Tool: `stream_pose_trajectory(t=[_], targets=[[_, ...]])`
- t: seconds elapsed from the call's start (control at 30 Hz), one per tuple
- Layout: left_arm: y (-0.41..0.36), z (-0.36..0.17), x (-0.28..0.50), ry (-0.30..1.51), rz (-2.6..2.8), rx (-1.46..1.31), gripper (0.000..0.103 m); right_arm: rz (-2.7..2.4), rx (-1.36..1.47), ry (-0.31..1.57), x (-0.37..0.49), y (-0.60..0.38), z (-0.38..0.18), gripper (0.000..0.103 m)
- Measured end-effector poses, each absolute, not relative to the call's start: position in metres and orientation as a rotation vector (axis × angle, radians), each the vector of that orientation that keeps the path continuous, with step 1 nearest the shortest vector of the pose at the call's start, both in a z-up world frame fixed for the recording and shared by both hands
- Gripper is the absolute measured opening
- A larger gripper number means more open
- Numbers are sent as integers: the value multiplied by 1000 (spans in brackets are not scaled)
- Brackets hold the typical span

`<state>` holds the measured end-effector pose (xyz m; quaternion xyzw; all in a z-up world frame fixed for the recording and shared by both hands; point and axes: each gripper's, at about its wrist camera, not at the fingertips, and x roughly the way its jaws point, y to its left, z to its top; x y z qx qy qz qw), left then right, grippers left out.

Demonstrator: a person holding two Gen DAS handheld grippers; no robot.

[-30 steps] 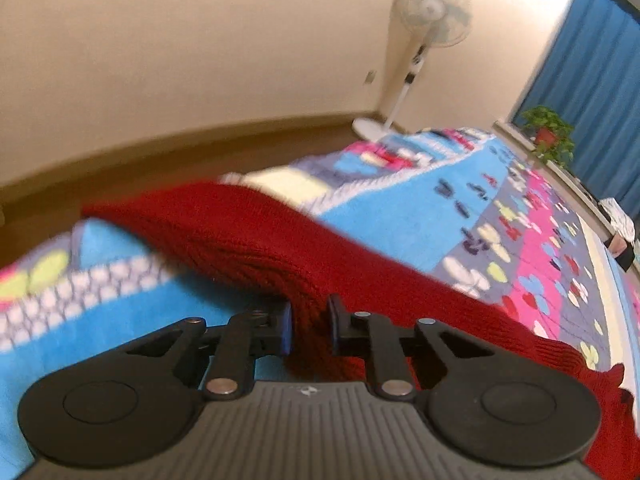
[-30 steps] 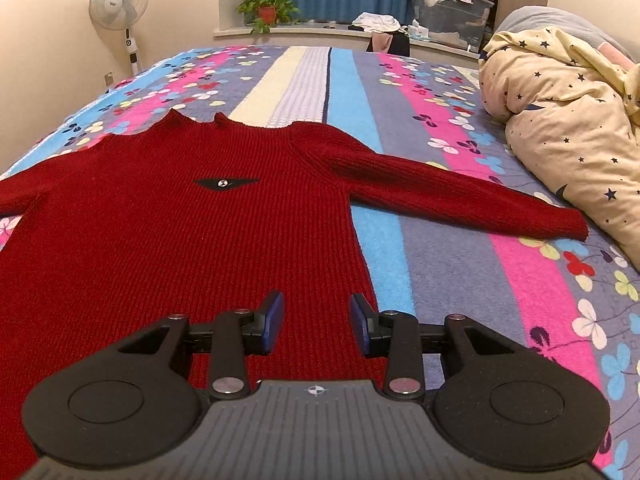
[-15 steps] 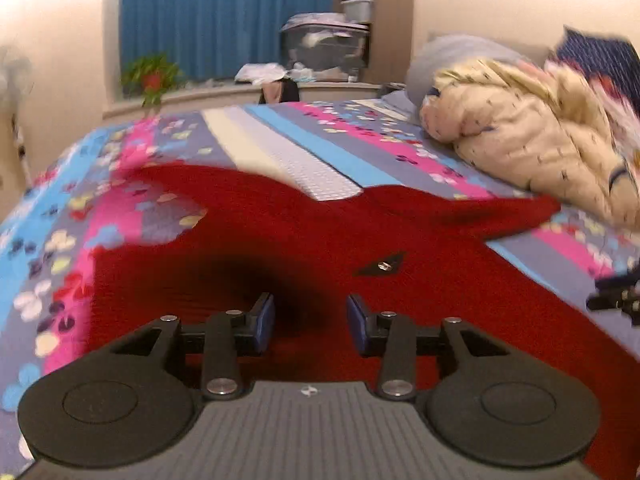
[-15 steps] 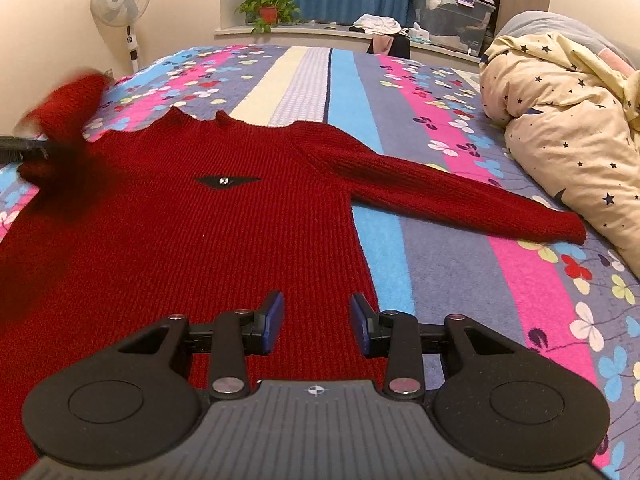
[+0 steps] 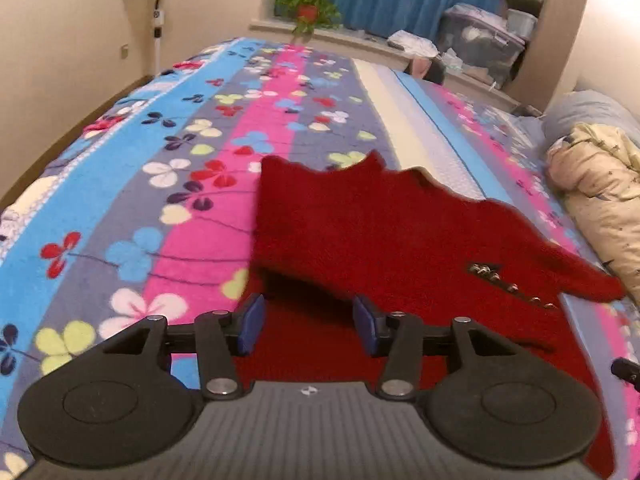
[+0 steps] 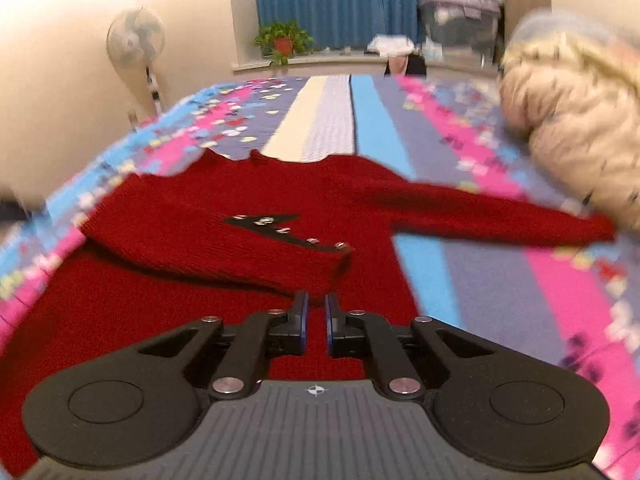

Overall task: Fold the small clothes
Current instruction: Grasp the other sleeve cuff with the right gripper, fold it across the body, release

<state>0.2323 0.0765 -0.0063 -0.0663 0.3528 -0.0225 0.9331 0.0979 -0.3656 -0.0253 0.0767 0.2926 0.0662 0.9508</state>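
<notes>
Red sweater [image 6: 224,248] lies flat on the striped bedspread [image 5: 132,184]; we judge one fold done, the left sleeve laid across the chest, the right sleeve at two o'clock and the body left. Left gripper [image 5: 308,326], jaws just opened to moderate width, holds nothing. Right gripper [image 6: 316,320], jaws just narrowed to a slit; whether knit is pinched we cannot tell.
</notes>
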Motion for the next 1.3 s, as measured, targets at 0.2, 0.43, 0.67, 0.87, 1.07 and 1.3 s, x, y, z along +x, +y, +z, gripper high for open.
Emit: stream_pose_trajectory(t=[0.2,0.43,0.67,0.87,1.07,1.3], targets=[[91,-1,258,675,-7,-166,54,84,353,700,147,-357,-53,59],[117,-16,281,715,46,-248,54,-80,375,768,218,-340,-80,56],[148,-10,288,710,131,-327,54,-46,109,690,267,-308,-26,11],[156,-5,286,692,133,-337,54,42,157,317,266,-327,91,11],[144,-11,289,716,108,-314,54,-161,191,735,320,-374,2,24],[122,-20,292,733,63,-252,54,-92,171,575,286,-355,-32,38]])
